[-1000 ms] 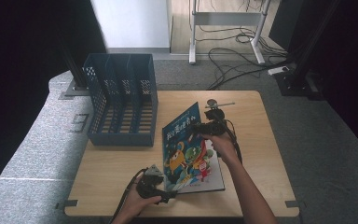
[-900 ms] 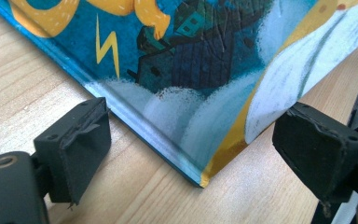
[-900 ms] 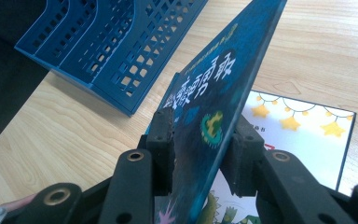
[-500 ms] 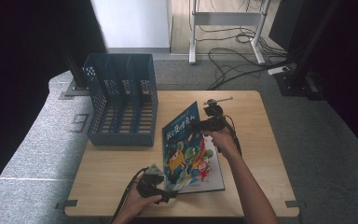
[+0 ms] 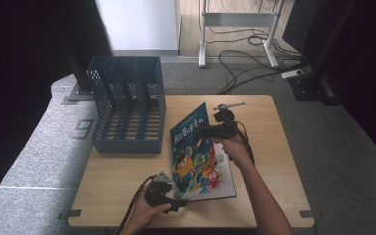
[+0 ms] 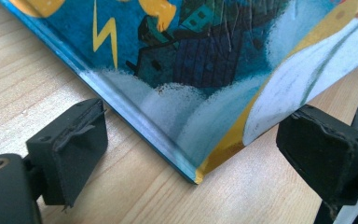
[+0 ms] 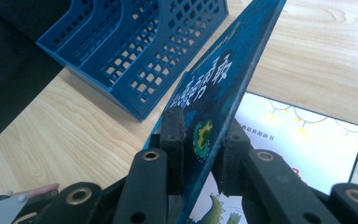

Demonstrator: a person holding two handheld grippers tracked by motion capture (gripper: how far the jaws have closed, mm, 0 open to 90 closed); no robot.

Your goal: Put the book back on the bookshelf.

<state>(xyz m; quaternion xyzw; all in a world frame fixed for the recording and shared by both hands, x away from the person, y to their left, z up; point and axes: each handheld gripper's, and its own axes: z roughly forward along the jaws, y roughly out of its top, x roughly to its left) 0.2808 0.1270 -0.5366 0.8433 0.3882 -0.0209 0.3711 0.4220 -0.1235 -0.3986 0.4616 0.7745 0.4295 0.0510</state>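
The right tool (image 7: 200, 154) is clamped on the front cover (image 7: 223, 88) of a picture book (image 5: 198, 156), its two jaws pressing either face of the raised board. The cover stands tilted up ahead of this tool, with the white inner page (image 7: 303, 140) lying flat on the desk (image 5: 127, 171) to the tool's right. Beyond the cover, to the tool's left, sits a blue slotted file rack (image 7: 140, 51). The left tool (image 6: 191, 154) rests on the desk with jaws spread wide; the book's corner (image 6: 196, 175) lies between them, touching neither.
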